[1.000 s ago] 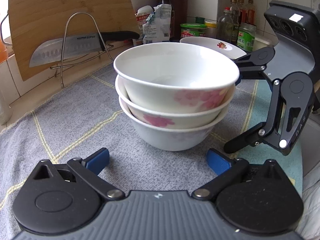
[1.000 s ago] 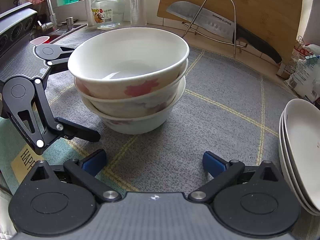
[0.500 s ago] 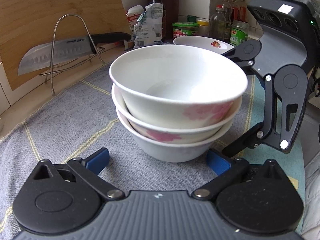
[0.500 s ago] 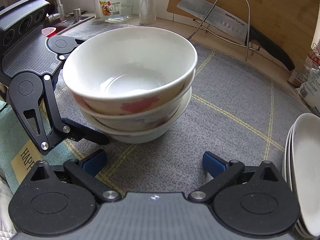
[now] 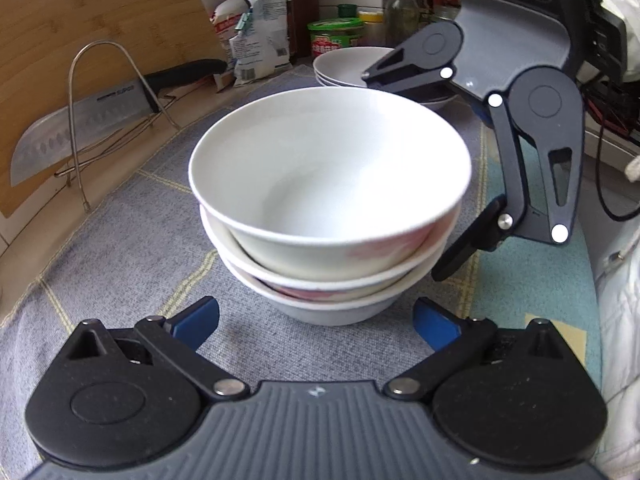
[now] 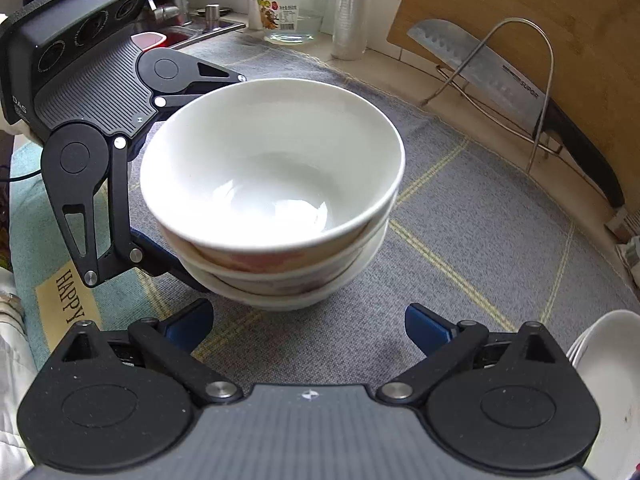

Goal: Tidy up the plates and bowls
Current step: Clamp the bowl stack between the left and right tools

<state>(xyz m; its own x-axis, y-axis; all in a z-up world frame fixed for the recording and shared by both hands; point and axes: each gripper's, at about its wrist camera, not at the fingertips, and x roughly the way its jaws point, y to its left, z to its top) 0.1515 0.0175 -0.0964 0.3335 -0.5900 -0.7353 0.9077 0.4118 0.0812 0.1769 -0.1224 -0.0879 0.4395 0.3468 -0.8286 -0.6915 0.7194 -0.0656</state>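
Three white ceramic bowls with pink flower prints (image 5: 330,196) sit nested in one stack on the grey woven mat (image 5: 120,256) covering your tabletop. Your left claw (image 5: 316,322) has its blue-tipped fingers apart, flanking the stack's near base. Your right claw (image 6: 308,322) is spread the same way from the other side. A pile of white plates (image 5: 344,65), count unclear, rests far behind. One steel cleaver (image 5: 80,128) leans in a wire rack (image 5: 76,120) against a bamboo cutting board (image 5: 100,20).
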